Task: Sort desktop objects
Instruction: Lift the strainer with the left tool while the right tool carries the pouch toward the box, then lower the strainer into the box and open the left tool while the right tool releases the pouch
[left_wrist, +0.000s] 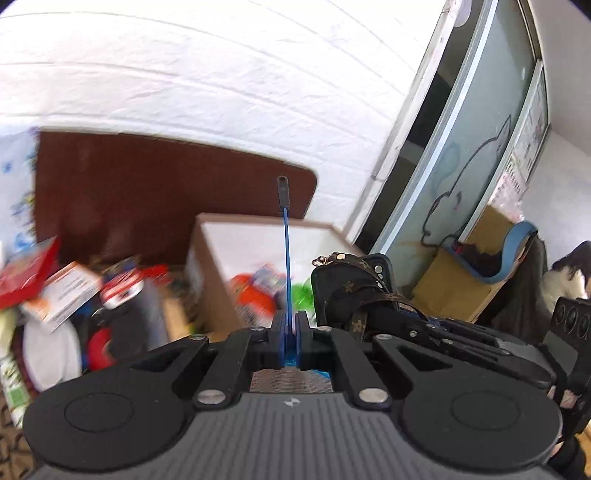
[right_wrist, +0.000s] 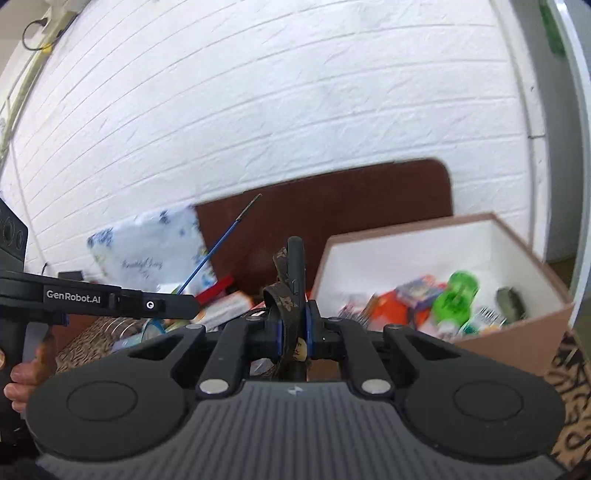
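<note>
The thin blue stick (left_wrist: 287, 251) with a black tip looks light and stiff but slender, so it probably pivots easily if pinched at one end only; a hold low on the shaft, as now, seems sound, though the long free end could swing or catch on a wall of the box. It rises straight up from between the fingers of the left gripper (left_wrist: 291, 325), which are pressed together on its lower end, and its tip stands clear above the cardboard box (left_wrist: 207, 266).

The black phone (right_wrist: 295, 280) with a brown patterned strap (right_wrist: 282, 295) is likely heavier, rigid and smooth-sided, so it could slip; the strap is soft and loose and gives no firm hold by itself. The right gripper (right_wrist: 291, 332) is clamped on the phone edge-on, with the strap caught between the pads as well, and the phone stands upright out of the jaws. In the left wrist view the same phone (left_wrist: 354, 284) sits just to the right of the stick.

Both things are held in the air, near the open box, whose white inside already holds a green toy (right_wrist: 456, 299) and other small coloured items, blurred. To the left lies a cluttered heap (left_wrist: 74, 295) of packets on the brown table (right_wrist: 332, 214), before a white brick wall (right_wrist: 258, 92).
</note>
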